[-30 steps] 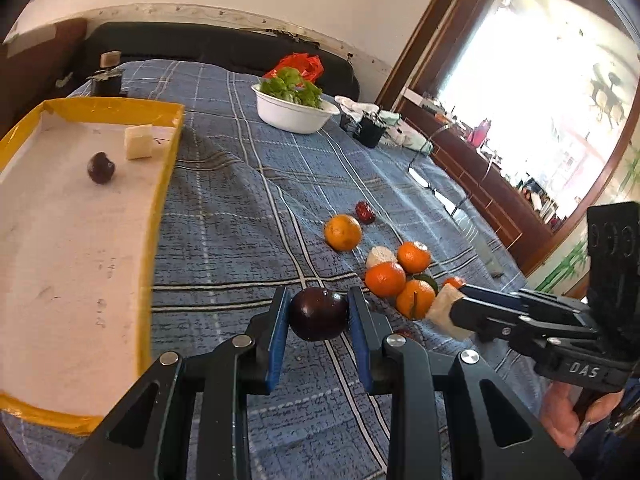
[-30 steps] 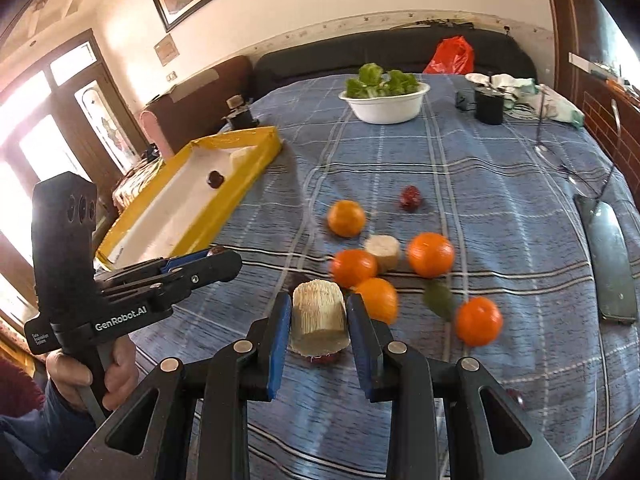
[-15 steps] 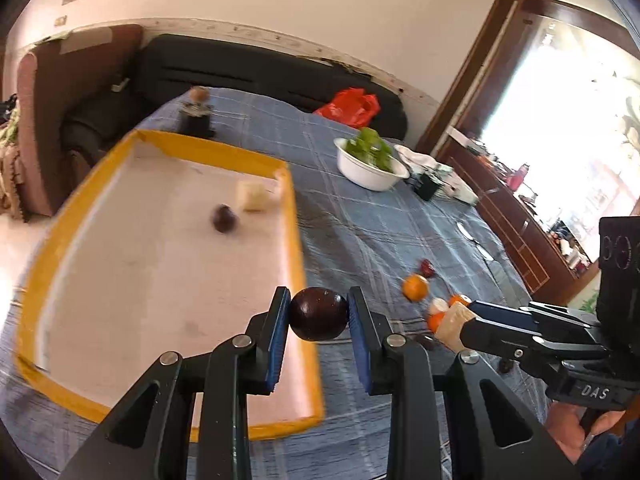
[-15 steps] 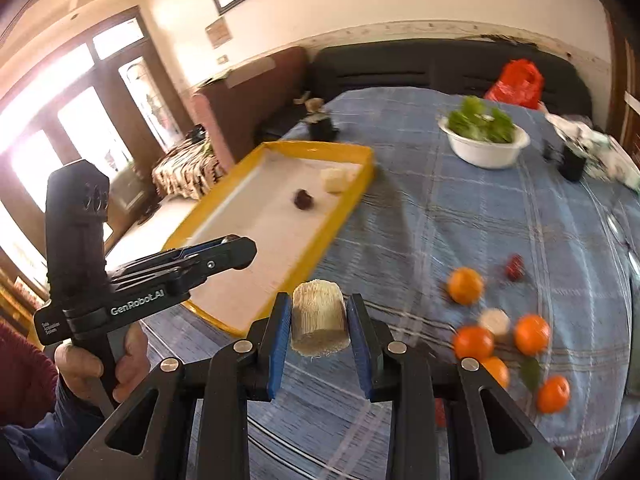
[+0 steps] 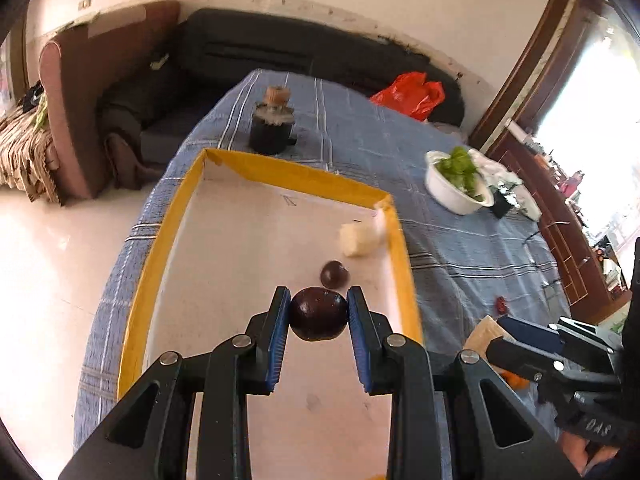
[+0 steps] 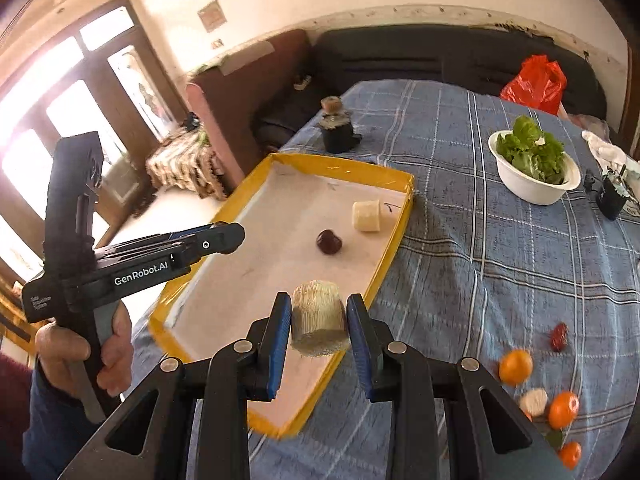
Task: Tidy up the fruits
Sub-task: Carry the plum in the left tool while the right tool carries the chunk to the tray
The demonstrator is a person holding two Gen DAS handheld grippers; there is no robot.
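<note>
My left gripper [image 5: 319, 314] is shut on a dark plum [image 5: 318, 313] and holds it above the yellow-rimmed tray [image 5: 156, 248]. In the tray lie another dark plum [image 5: 334, 274] and a pale cut chunk [image 5: 359, 239]. My right gripper [image 6: 319, 322] is shut on a pale ridged chunk [image 6: 318, 324] over the tray's near right rim [image 6: 394, 248]. The tray's plum [image 6: 329, 241] and chunk [image 6: 365, 215] show there too. Several oranges [image 6: 516, 367] and a red date [image 6: 559, 336] lie on the cloth at right. The left gripper [image 6: 226, 238] shows from the side.
A white bowl of greens [image 6: 534, 174] stands at the back right on the blue checked tablecloth [image 6: 480, 248]. A dark jar with a cork [image 6: 336, 126] stands behind the tray. A red bag [image 6: 536, 82] lies at the far edge. The table edge drops to the floor at left.
Both grippers have moved left and forward over the tray, each still holding its item. The loose fruit on the cloth has slid to the right of view.
</note>
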